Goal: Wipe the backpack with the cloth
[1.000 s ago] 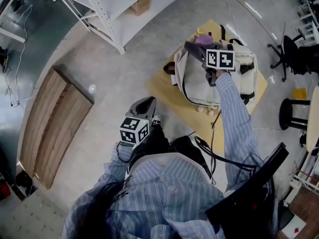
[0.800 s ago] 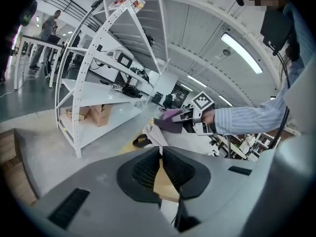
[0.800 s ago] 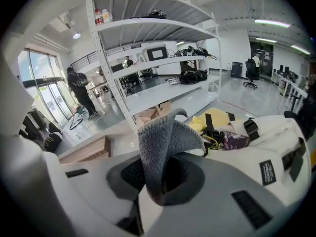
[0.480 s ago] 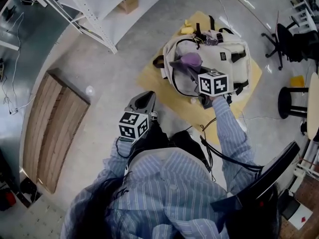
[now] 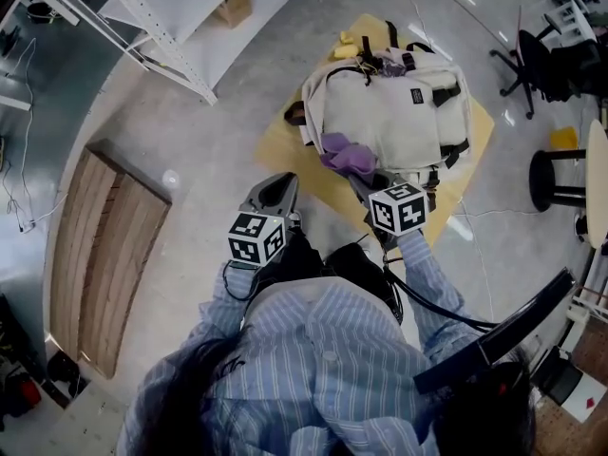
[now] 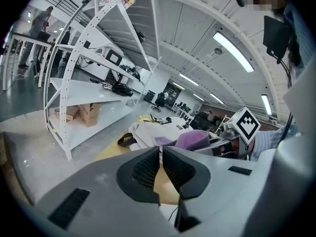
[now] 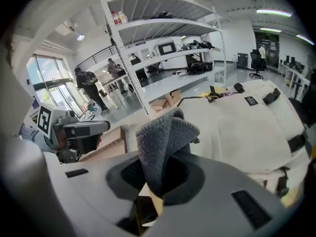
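Observation:
A cream backpack (image 5: 394,112) lies flat on a low yellow board (image 5: 285,145) on the floor. My right gripper (image 5: 359,174) is shut on a purple cloth (image 5: 344,155), which rests at the backpack's near left edge. In the right gripper view the cloth (image 7: 165,137) stands folded up out of the jaws, with the backpack (image 7: 237,117) spread out beyond it. My left gripper (image 5: 275,186) hangs over the bare floor left of the board, shut with nothing in it (image 6: 161,149). From the left gripper view the cloth (image 6: 191,139) shows ahead to the right.
A white shelving rack (image 5: 161,27) stands at the far left with a cardboard box (image 5: 233,6) under it. A wooden pallet (image 5: 104,245) lies on the left. A black stool (image 5: 560,193) and an office chair (image 5: 541,60) stand right of the board. Cables trail near my legs.
My right gripper has dragged the cloth across the backpack from its far end back to its near left edge. The left gripper has stayed where it was.

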Demonstrator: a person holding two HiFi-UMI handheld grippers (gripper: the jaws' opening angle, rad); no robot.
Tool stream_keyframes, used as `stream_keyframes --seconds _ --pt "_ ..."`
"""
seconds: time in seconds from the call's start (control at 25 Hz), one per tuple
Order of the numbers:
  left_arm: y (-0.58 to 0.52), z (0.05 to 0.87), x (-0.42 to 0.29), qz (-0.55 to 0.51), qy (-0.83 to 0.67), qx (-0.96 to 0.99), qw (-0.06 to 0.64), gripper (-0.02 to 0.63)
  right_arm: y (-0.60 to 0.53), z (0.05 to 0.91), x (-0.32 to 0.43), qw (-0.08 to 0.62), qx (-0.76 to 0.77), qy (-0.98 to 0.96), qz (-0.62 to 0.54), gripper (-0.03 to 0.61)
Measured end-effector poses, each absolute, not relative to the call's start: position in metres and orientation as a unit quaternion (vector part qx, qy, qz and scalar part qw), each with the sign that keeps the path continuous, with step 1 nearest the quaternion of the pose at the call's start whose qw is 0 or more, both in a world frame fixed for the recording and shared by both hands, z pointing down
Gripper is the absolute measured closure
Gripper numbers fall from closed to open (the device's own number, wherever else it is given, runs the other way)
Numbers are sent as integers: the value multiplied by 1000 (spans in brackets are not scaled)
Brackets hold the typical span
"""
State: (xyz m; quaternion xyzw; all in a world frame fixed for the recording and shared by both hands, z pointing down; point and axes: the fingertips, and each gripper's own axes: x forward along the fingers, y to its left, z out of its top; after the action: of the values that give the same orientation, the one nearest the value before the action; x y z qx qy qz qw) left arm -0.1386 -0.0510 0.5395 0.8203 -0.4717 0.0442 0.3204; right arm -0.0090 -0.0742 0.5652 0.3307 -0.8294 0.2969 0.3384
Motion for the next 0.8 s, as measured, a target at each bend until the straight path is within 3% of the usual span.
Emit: stream_keyframes --seconds 0.44,0.8 --pt "-56 528 -134 55 -421 856 295 592 -72 553 -5 326 367 -820 295 529" --pt "-61 515 -127 41 -414 861 293 592 -140 505 1 319 388 -834 227 529"
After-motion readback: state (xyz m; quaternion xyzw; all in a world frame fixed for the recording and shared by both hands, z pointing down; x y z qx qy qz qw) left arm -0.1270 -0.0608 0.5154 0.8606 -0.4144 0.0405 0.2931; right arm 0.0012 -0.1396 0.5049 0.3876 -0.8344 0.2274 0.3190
